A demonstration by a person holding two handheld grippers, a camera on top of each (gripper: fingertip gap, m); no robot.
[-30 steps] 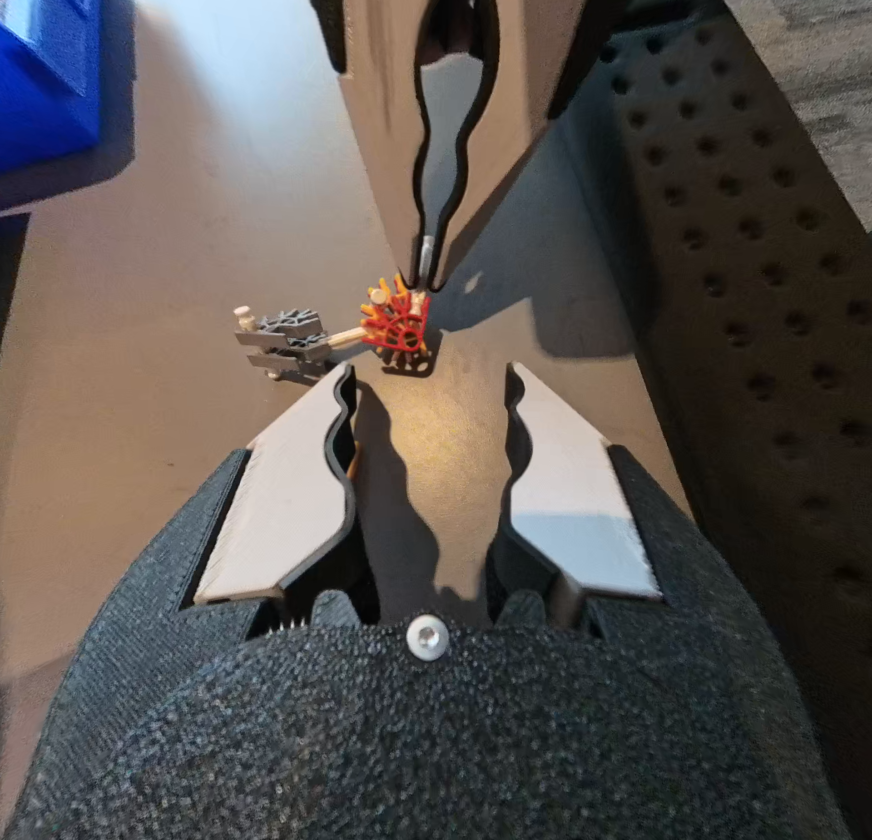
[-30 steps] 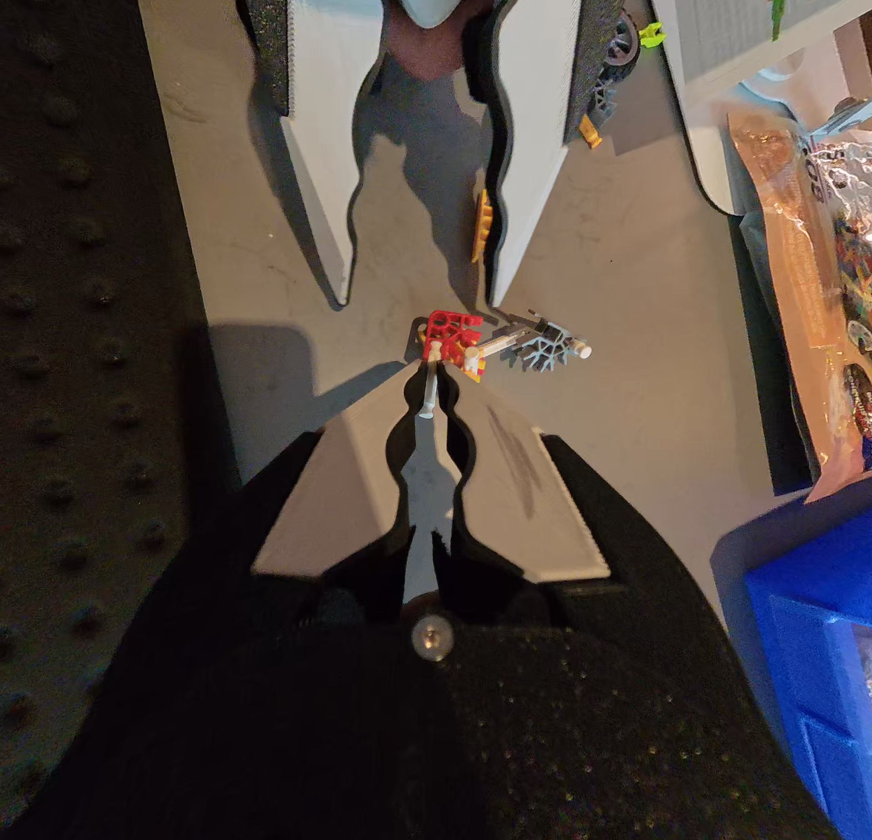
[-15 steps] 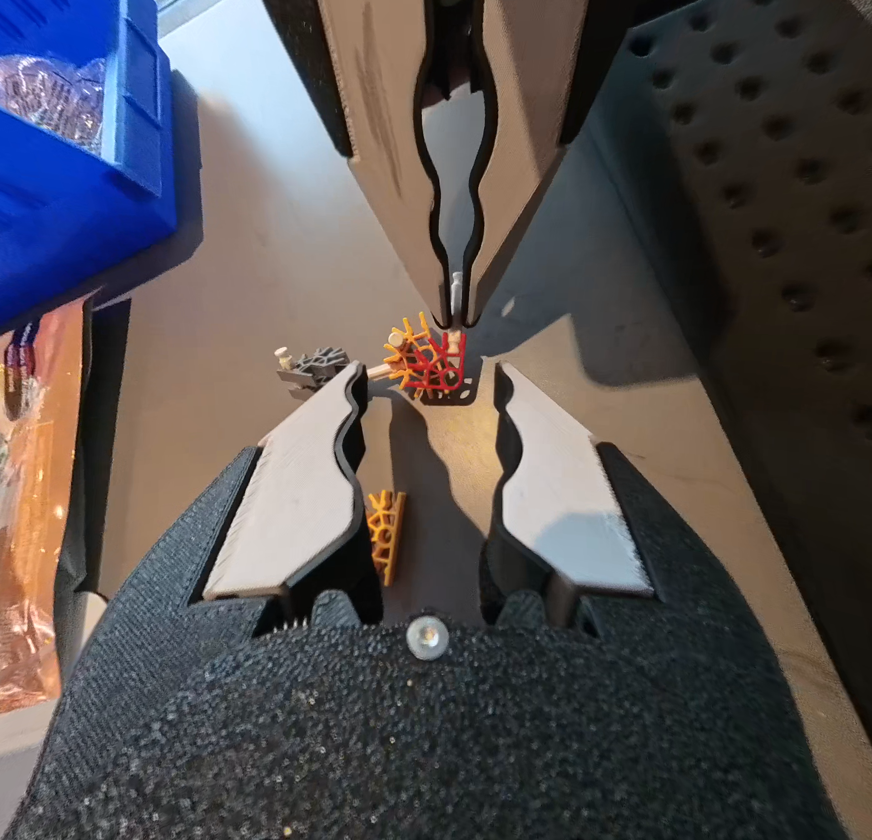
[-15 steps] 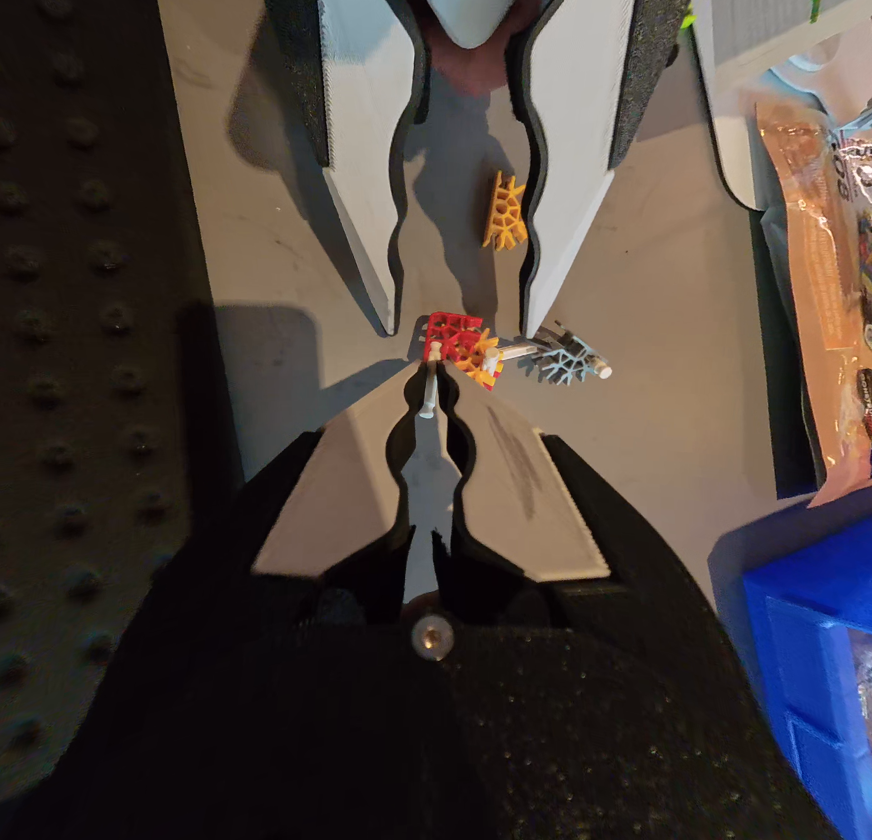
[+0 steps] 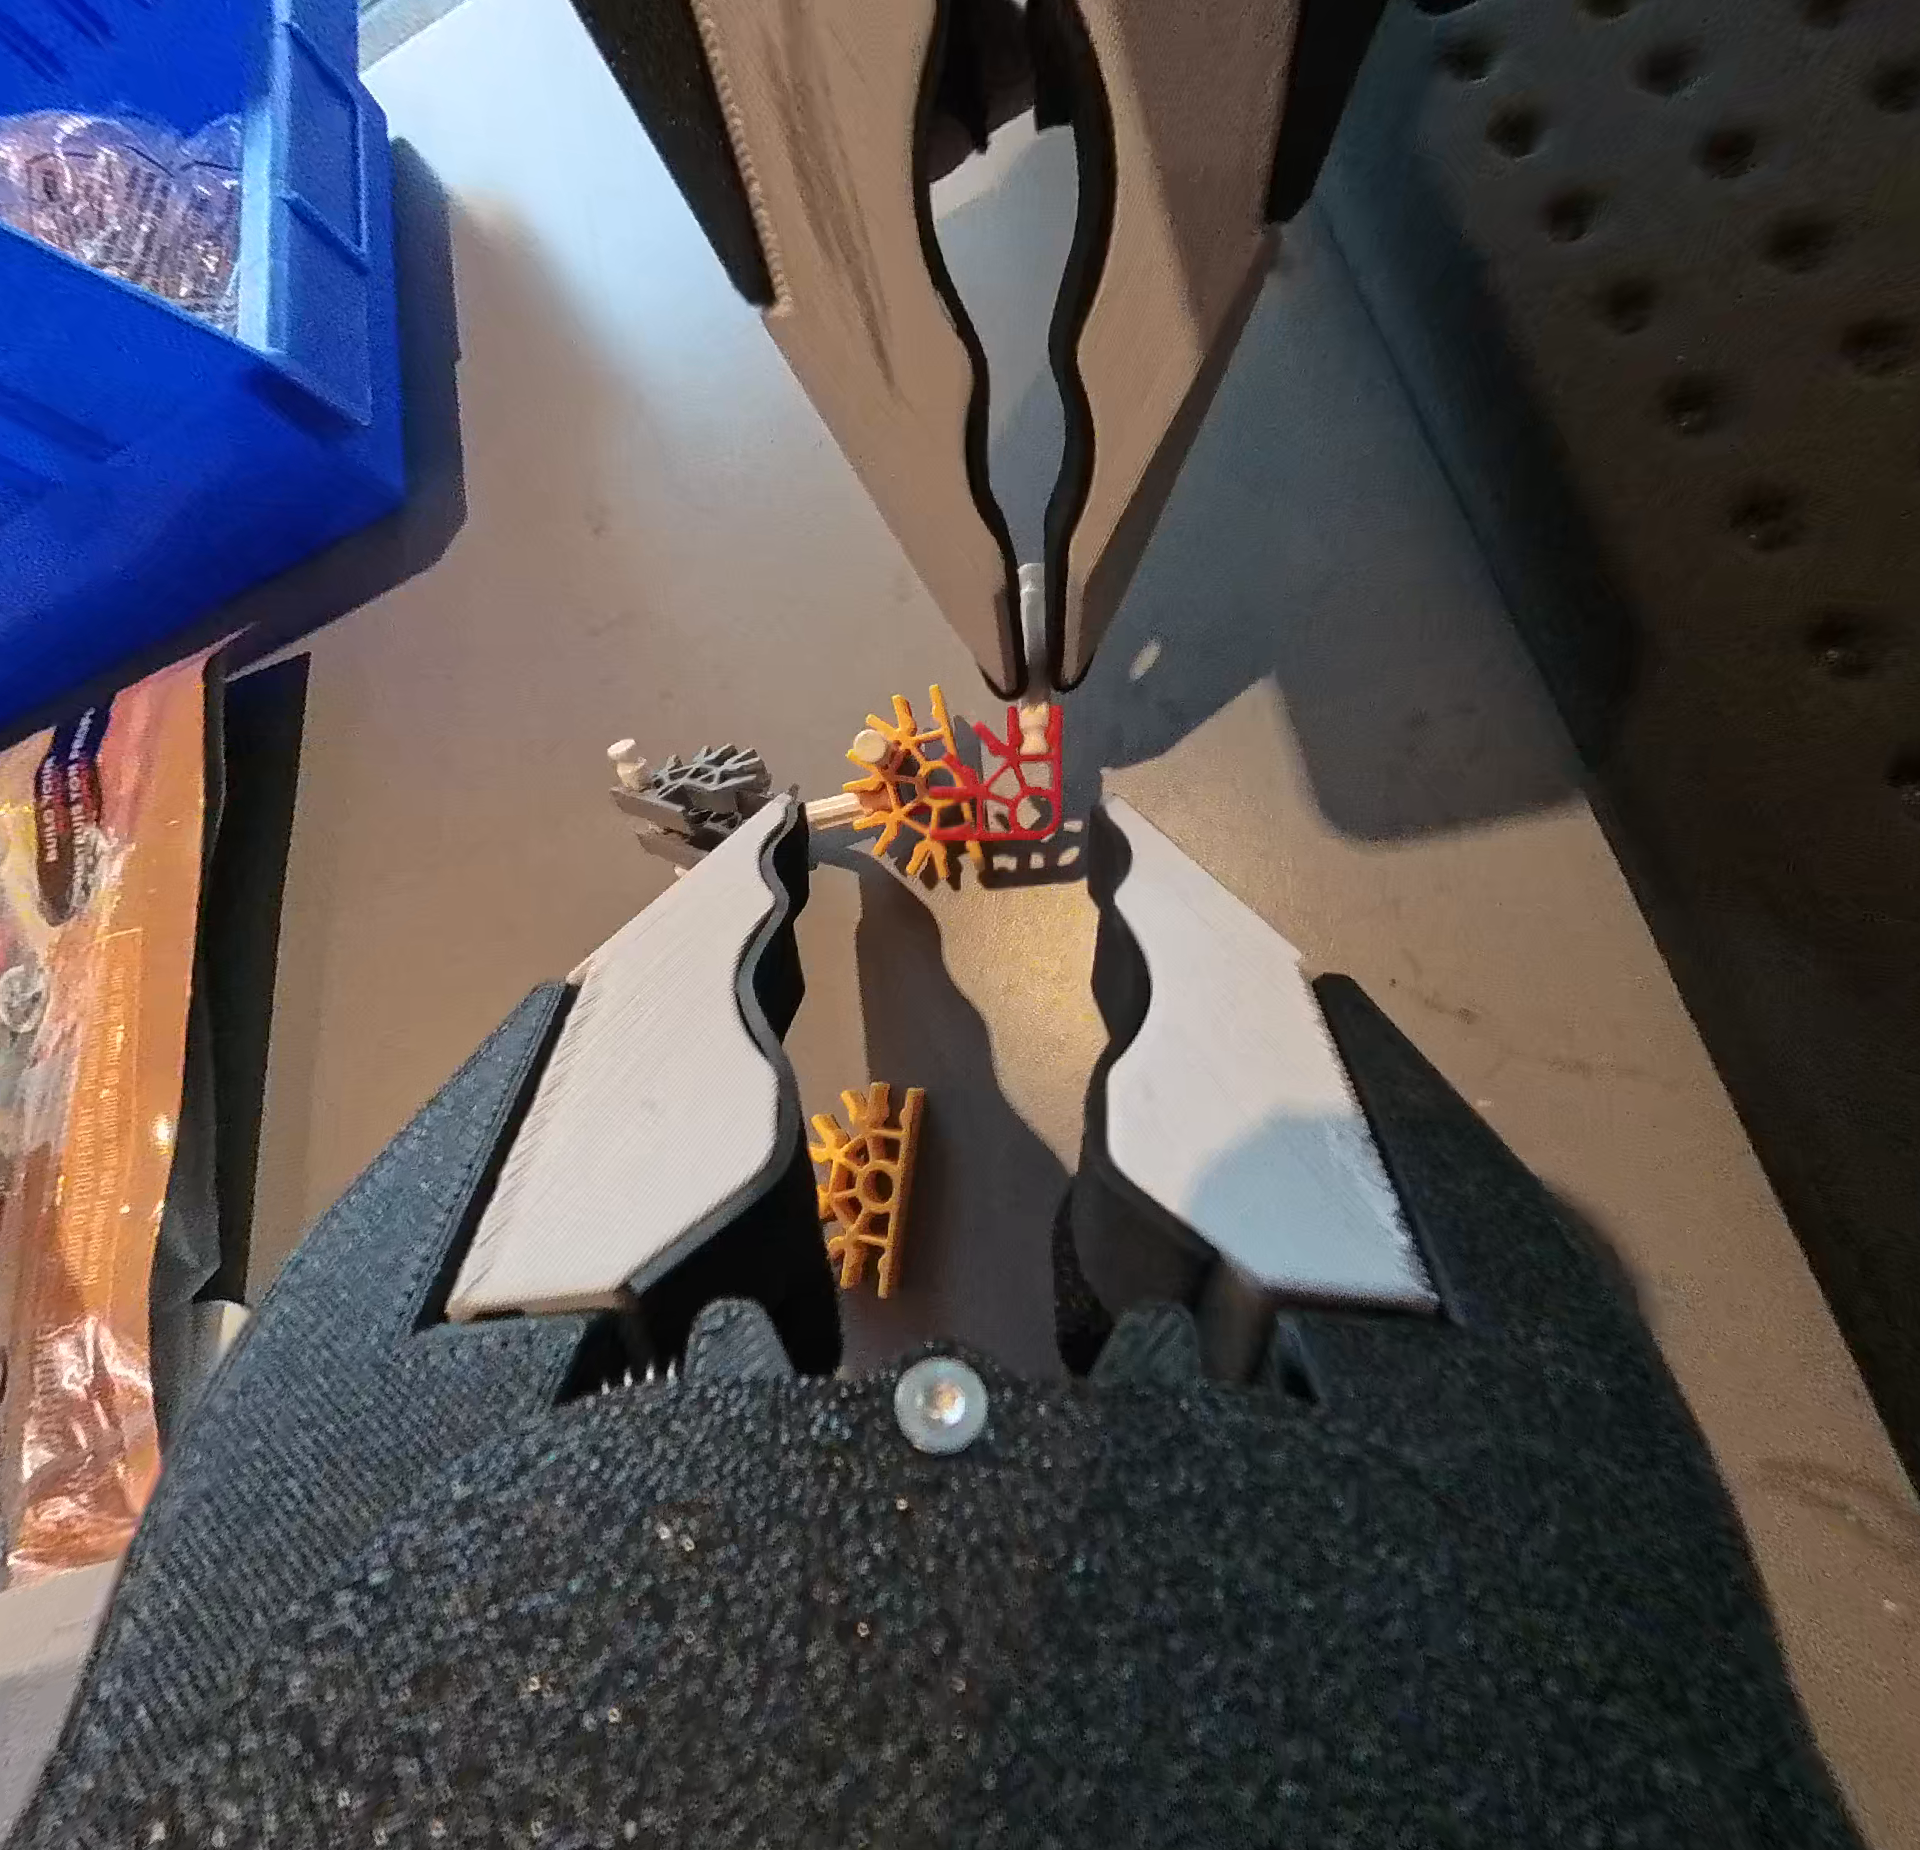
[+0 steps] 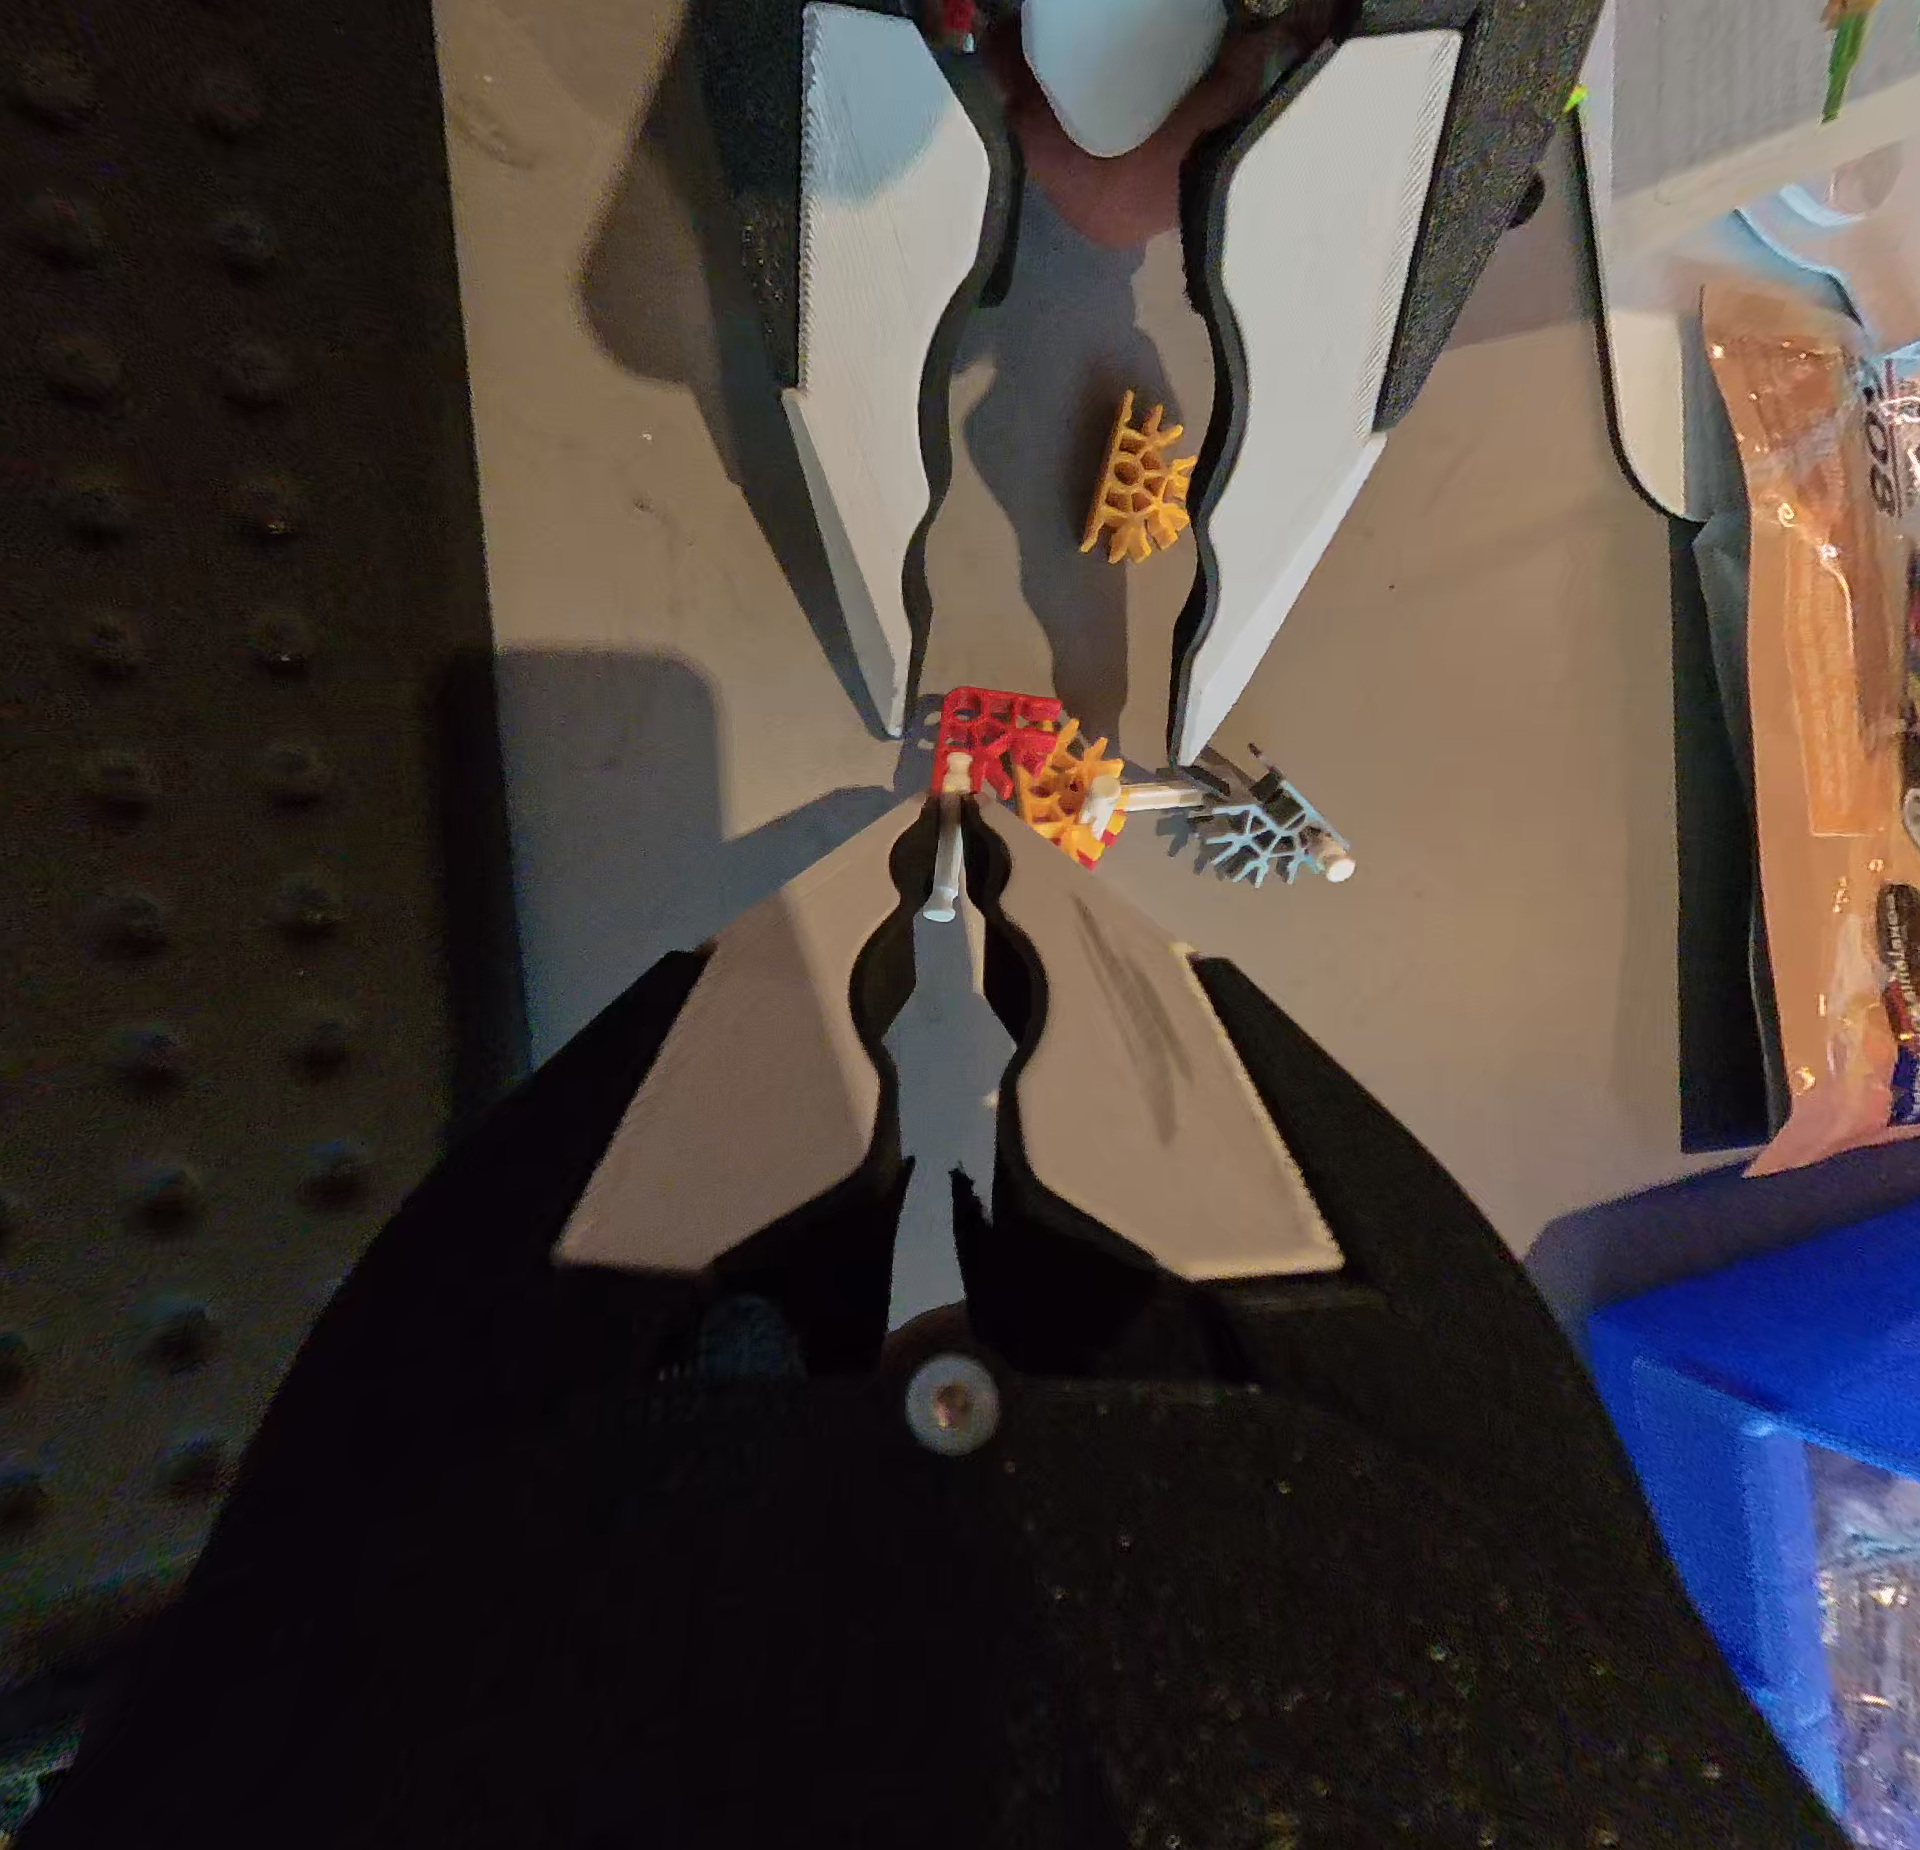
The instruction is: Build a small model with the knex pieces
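A small assembly lies on the tan table: a red connector (image 5: 1013, 782) joined to an orange connector (image 5: 904, 782), with a white rod running to a grey connector (image 5: 696, 782). My right gripper (image 6: 945, 808) is shut on a short white rod (image 6: 943, 860) plugged into the red connector (image 6: 987, 740). My left gripper (image 5: 945, 824) is open and empty, its tips on either side of the assembly, the left tip over the rod by the grey connector (image 6: 1257, 834). A loose orange connector (image 5: 868, 1187) lies on the table between the left fingers.
A blue bin (image 5: 156, 346) stands on one side, with an orange plastic bag (image 5: 73, 1073) of parts beside it. A black perforated foam mat (image 5: 1714, 450) runs along the other side. A white board edge (image 6: 1642, 429) lies beyond the bag. Both grippers' tips are close together, under 4 cm apart.
My left gripper has moved forward, so its open tips now flank the assembly and the loose orange connector shows between its fingers. My right gripper stays shut on the white rod.
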